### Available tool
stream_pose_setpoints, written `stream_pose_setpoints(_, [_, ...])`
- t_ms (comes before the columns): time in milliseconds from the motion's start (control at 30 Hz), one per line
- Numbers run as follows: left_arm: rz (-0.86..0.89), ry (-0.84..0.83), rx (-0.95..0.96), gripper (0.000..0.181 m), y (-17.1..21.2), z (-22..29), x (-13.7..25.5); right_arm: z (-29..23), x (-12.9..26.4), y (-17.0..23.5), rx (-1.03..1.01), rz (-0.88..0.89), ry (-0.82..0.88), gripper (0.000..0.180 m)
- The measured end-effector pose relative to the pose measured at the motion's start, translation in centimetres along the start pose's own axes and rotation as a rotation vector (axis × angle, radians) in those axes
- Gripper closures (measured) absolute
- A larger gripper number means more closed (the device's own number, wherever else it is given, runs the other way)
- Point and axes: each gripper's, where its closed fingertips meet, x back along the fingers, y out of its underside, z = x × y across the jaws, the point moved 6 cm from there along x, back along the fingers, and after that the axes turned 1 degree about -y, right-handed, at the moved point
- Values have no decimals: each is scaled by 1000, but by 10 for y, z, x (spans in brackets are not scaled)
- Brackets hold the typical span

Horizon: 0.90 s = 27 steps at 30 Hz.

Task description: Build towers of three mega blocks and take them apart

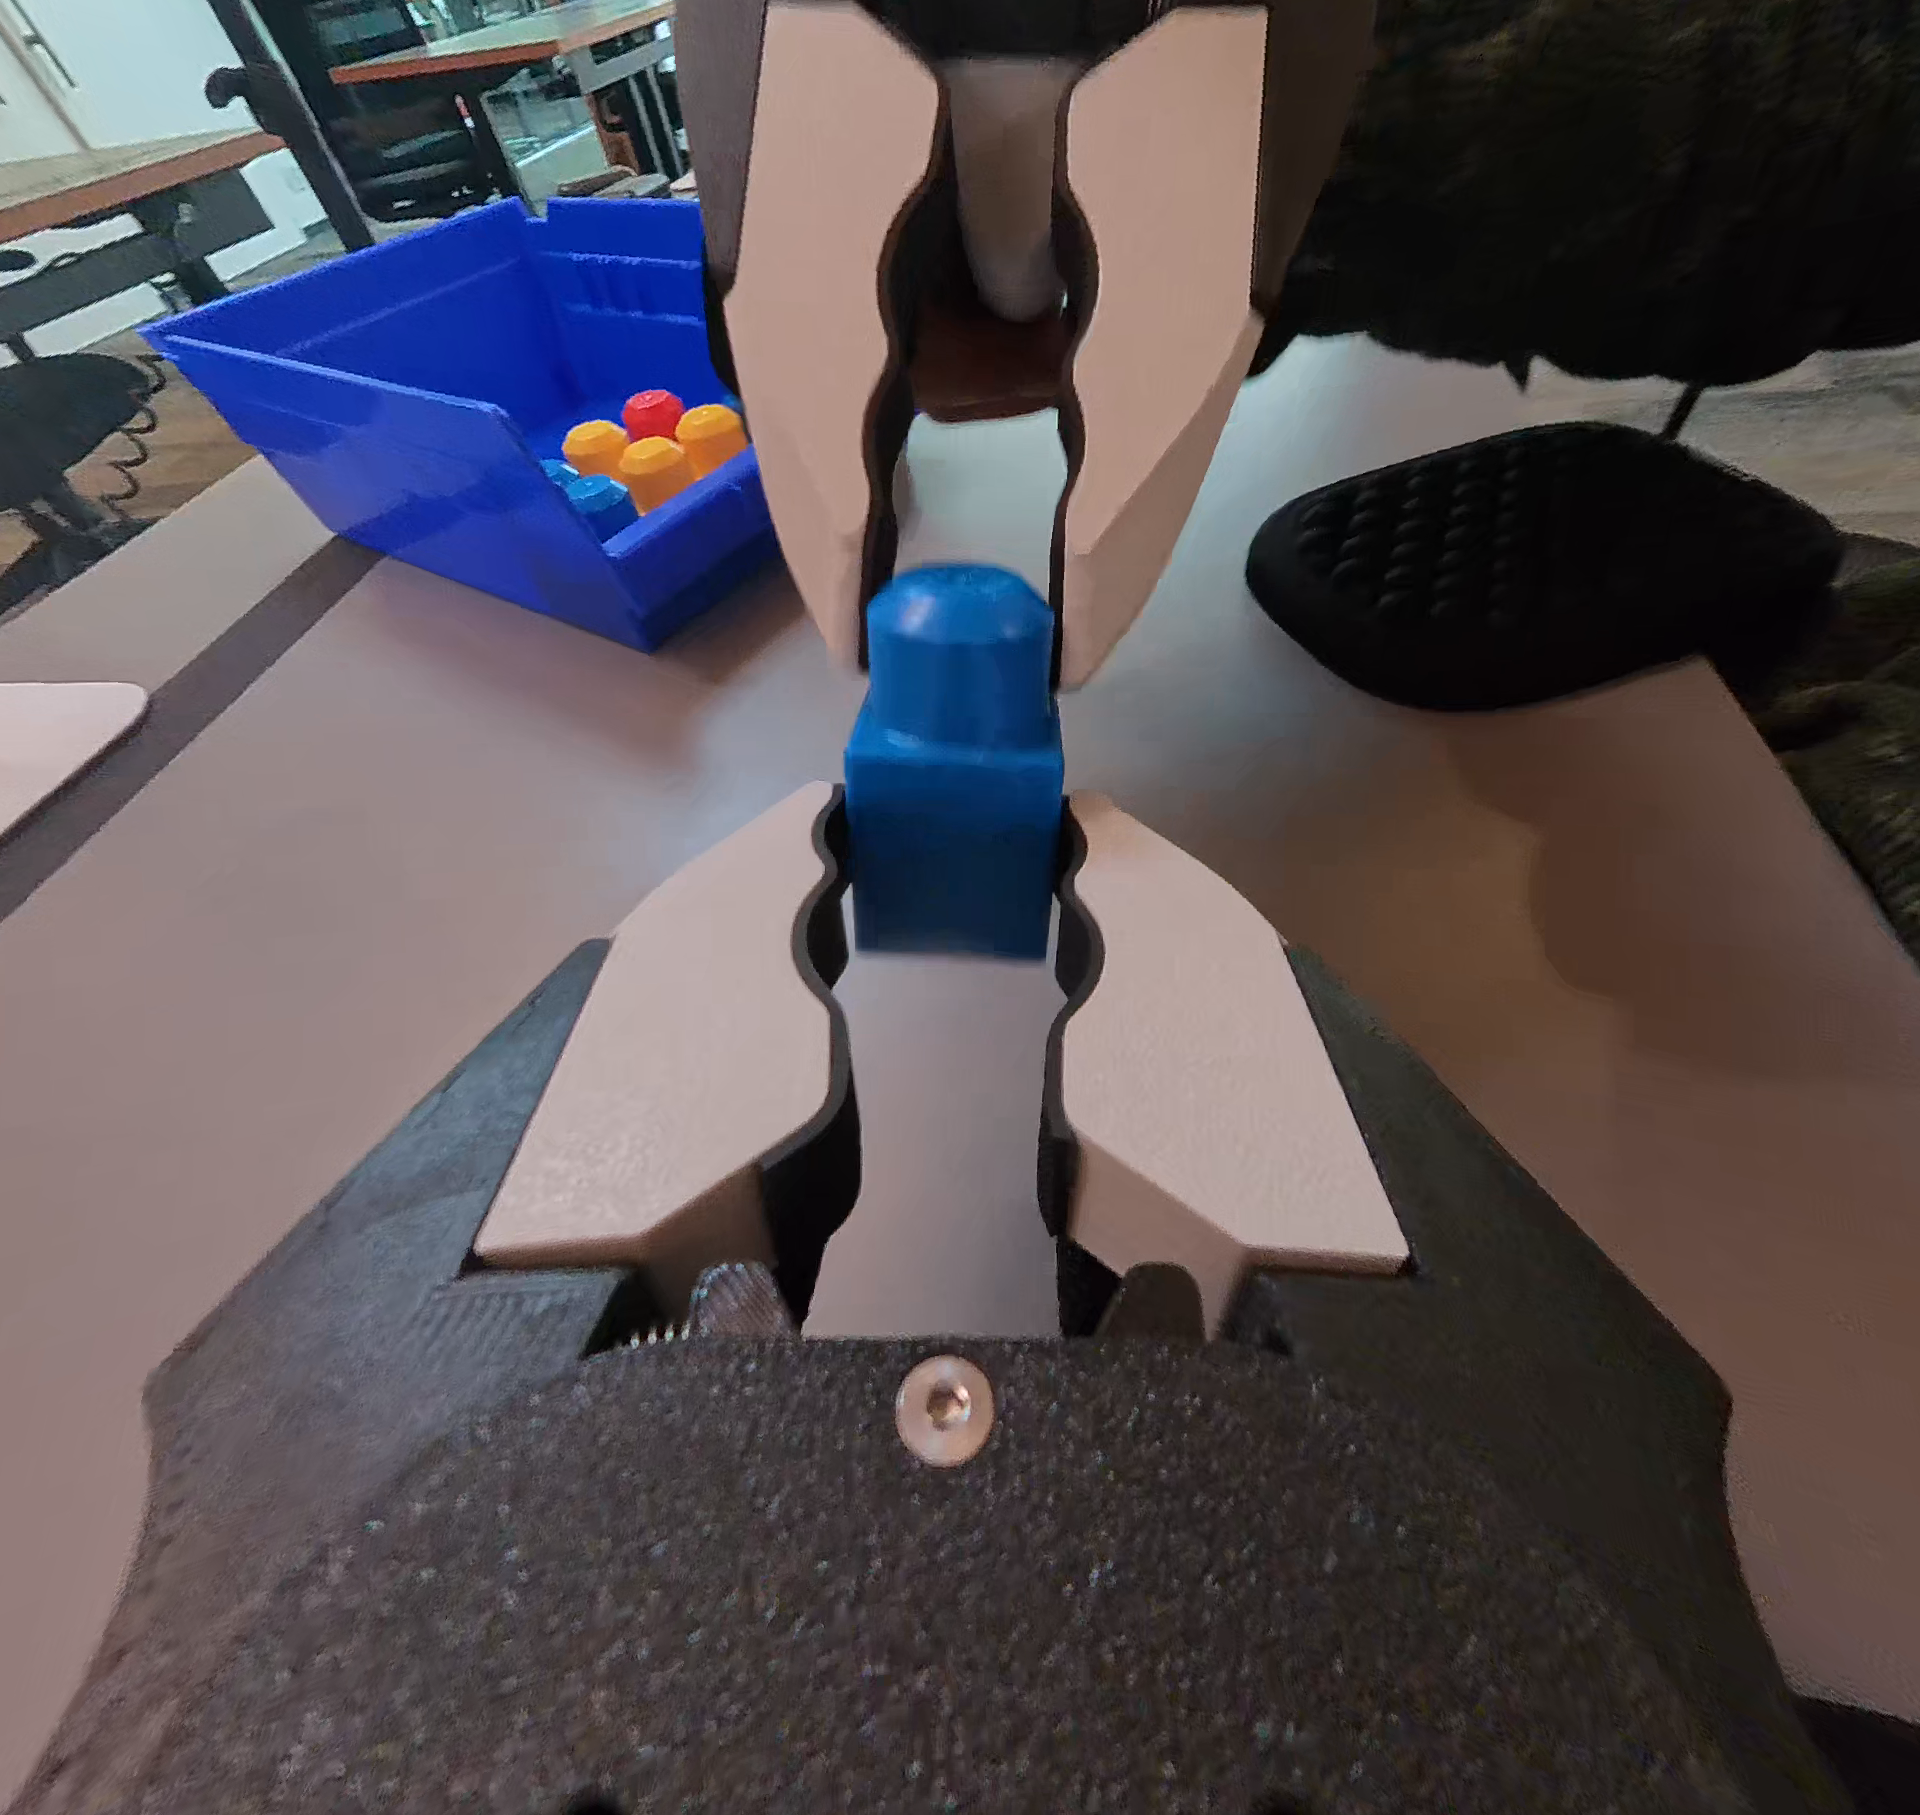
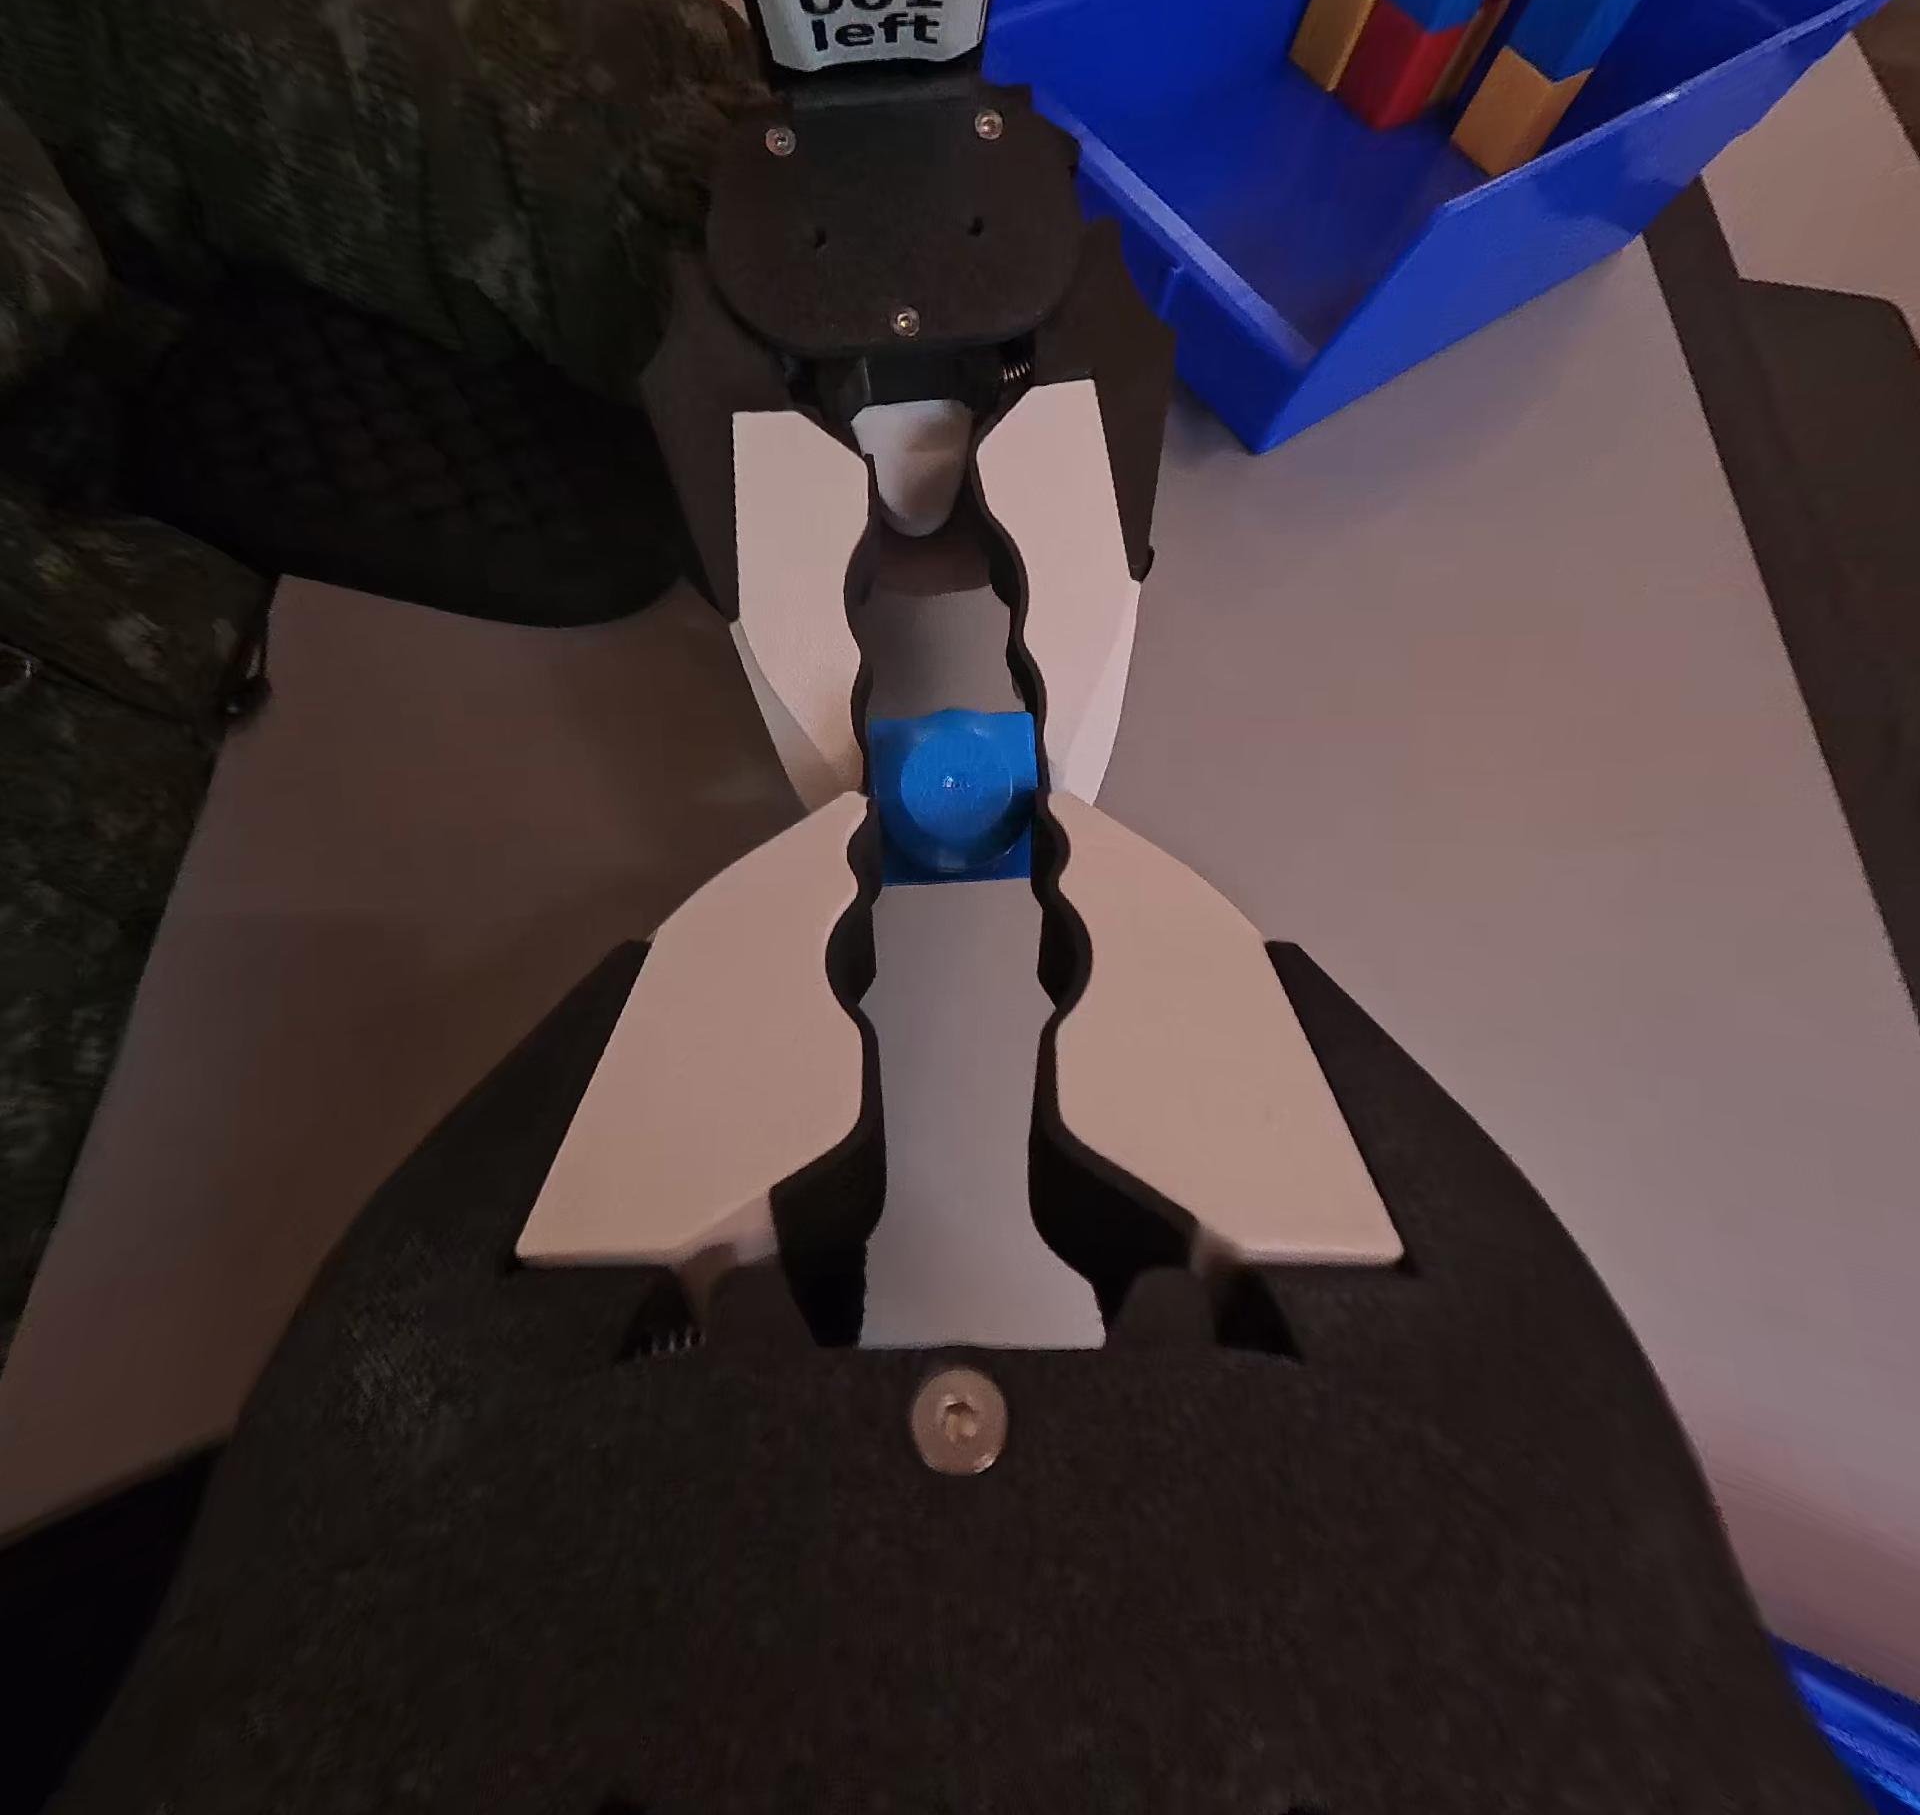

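Blue bin [image 1: 416, 415]: open-topped plastic, on the table [image 1: 416, 882], left of centre in the left wrist view. Contents: upright mega blocks, studs showing orange [image 1: 655, 461], red [image 1: 651, 411] and blue [image 1: 597, 498]. In the right wrist view the bin [image 2: 1351, 259] holds stacks of red, yellow and blue blocks [image 2: 1455, 30], cut off by the upper frame edge; count not legible.

Blue mega block [image 1: 951, 830]: single stud, standing between the two grippers near the table's middle. Left gripper [image 1: 951, 866]: jaws closed against the block's square body. Right gripper [image 1: 961, 643]: descends from above, jaws pressed on either side of the stud. From the right wrist view, right gripper [image 2: 951, 835] frames the stud [image 2: 951, 794] top-down; left gripper [image 2: 951, 726] opposite, with a white label on its black strap.

Obscured: the block's underside and whether it touches the table cannot be told. A dark, bumpy cushion-like object [image 1: 1538, 560] and dark textured fabric [image 2: 312, 155] lie at the table edge, blurred.

Edges and room: bare table surrounds the block on all sides; the bin stands well apart. A dark seam [image 1: 156, 716] crosses the surface at left.
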Motion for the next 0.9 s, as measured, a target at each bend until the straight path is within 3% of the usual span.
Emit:
stream_pose_setpoints(100, [-12,-69,8,150,4,-10,3,13,29,-3,13,-43,50,152])
stream_pose_setpoints(233, [-16,-119,61,171,7,-22,8,75,103,14,-19,-227,352,152])
stream_pose_setpoints(333, [-17,-144,56,181,7,-24,9,129,159,67,-170,-482,527,152])
stream_pose_setpoints(433, [-20,-146,48,181,6,-23,10,157,191,132,-369,-666,556,152])
stream_pose_setpoints(600, [-33,-136,59,181,11,-25,9,162,187,192,-532,-664,453,151])
stream_pose_setpoints(900, [-53,-118,56,181,15,-23,7,150,170,206,-596,-613,311,151])
